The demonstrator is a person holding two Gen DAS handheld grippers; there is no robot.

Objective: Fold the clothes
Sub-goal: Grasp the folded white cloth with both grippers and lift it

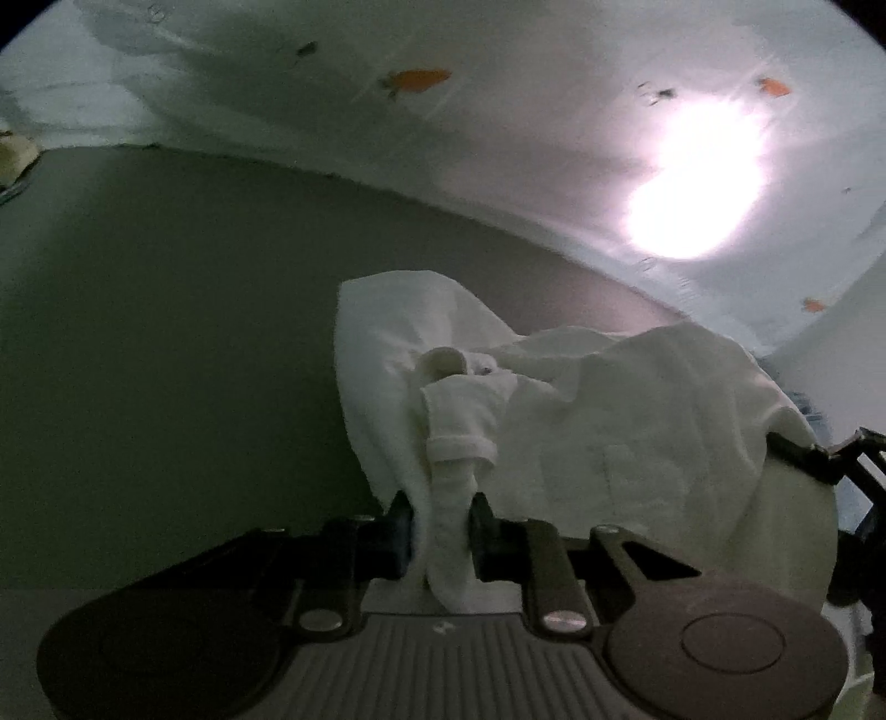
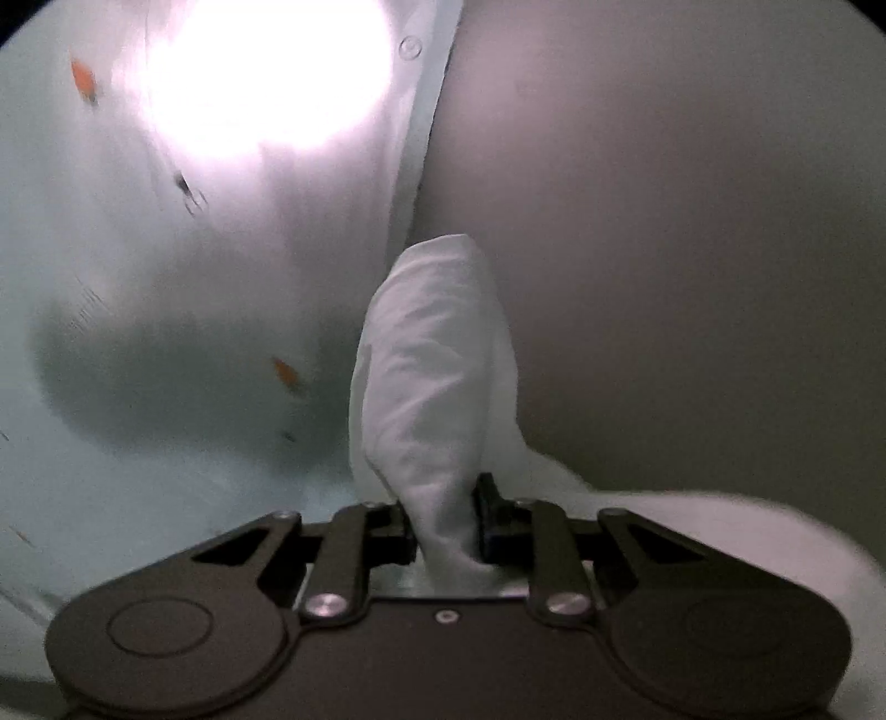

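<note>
We see left gripper [image 1: 440,526] fingers clamped on bunched white garment [image 1: 609,421]; right gripper [image 2: 446,526] fingers likewise pinch its cloth, above the grey tabletop [image 1: 166,332].

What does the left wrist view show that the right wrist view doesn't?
Left only: the other gripper at right, clamped on the same white garment, and a hemmed strap or cuff bunched above the left gripper. Right only: a shirt button on the patterned fabric's edge. Both: jaws shut on white cloth, orange-printed pale fabric spread on a grey surface, with bright glare.
</note>
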